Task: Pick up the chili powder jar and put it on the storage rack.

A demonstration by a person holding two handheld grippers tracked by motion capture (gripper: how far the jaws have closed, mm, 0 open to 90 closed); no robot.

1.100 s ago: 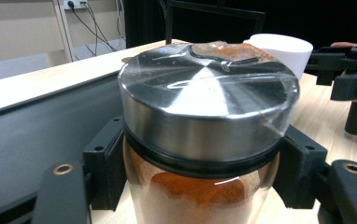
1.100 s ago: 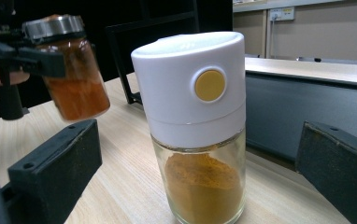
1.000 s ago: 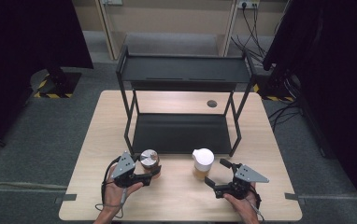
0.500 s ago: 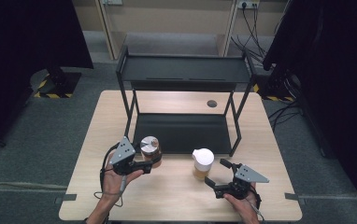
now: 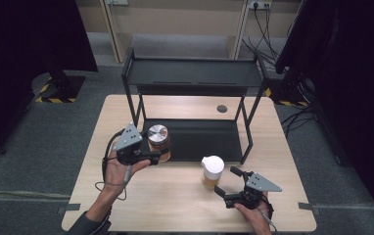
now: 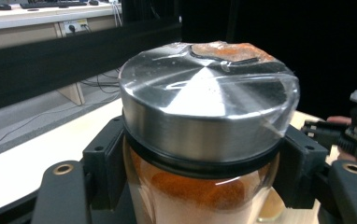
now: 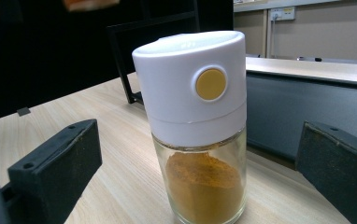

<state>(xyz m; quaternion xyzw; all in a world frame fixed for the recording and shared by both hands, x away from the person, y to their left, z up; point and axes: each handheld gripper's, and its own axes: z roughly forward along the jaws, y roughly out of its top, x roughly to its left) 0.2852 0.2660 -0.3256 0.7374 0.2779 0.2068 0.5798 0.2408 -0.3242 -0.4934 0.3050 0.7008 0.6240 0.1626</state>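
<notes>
Pale wooden table (image 5: 141, 210) carries a black two-tier rack (image 5: 193, 78) at its back, open board in front. Left gripper (image 5: 151, 157) grips a steel-lidded jar (image 5: 158, 136) of orange powder, lifted before the rack's lower shelf. Right gripper (image 5: 224, 182) stands open behind a white-capped shaker (image 5: 212, 171).

Left claw (image 5: 159, 157) clamped, right claw (image 5: 225, 183) spread wide

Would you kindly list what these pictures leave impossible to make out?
- Metal-lidded jar: its base, cut off by the left gripper view's bottom edge and flanked by the left gripper.
- White-capped jar: any label, none visible.
- Dark round spot on the table: too small in the high view.
</notes>
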